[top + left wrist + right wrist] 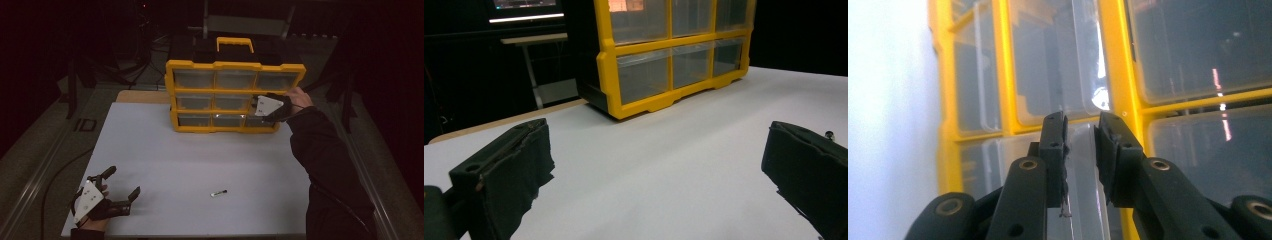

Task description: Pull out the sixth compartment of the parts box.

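Organizer (235,70) with yellow frame and clear drawers stands upright at the far edge of the white table (165,165), black body and yellow handle behind it. My right gripper (261,111) is up against the organizer's front at the right end, where middle and bottom rows meet. In the right gripper view, right gripper (1082,150) has its jaws drawn in to a narrow gap around the front lip of a clear drawer (1083,200); the plastic edge sits between the pads, one pad looks to be on it, but I can't tell if both pads actually press. So: nearly closed on the drawer lip, grip not confirmed.

My left gripper (122,187) rests at the near left corner of the table, well apart from the organizer, jaws spread wide with nothing between. In the left gripper view, left gripper (659,165) shows bare table between the two pads, organizer (674,60) farther off.

Small dark-and-white item (218,193), too small to identify, lies on the table near the front edge, between the two hands, touching nothing.
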Tool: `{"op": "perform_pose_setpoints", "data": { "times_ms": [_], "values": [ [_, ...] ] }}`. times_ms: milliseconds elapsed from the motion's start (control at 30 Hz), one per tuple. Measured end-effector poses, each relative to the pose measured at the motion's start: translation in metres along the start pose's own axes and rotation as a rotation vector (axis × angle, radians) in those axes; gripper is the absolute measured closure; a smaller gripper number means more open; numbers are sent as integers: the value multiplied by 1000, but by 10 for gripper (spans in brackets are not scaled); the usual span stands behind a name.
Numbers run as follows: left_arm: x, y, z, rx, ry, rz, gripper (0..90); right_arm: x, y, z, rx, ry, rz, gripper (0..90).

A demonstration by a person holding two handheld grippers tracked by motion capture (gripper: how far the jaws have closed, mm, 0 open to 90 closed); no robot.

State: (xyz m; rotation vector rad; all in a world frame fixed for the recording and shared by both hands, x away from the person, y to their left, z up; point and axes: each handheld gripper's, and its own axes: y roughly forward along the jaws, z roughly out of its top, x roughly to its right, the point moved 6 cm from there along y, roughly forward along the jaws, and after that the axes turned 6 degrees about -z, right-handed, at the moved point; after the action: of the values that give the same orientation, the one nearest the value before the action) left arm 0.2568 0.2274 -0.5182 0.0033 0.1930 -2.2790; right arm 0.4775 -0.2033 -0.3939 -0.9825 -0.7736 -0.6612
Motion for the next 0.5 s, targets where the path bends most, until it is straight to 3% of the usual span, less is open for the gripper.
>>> {"op": "perform_pose_setpoints", "data": {
  "times_ms": [500],
  "values": [
    [1, 1, 0, -4, 6, -1, 1, -12, -22, 7, 9, 19, 41, 740]
  ]
}}
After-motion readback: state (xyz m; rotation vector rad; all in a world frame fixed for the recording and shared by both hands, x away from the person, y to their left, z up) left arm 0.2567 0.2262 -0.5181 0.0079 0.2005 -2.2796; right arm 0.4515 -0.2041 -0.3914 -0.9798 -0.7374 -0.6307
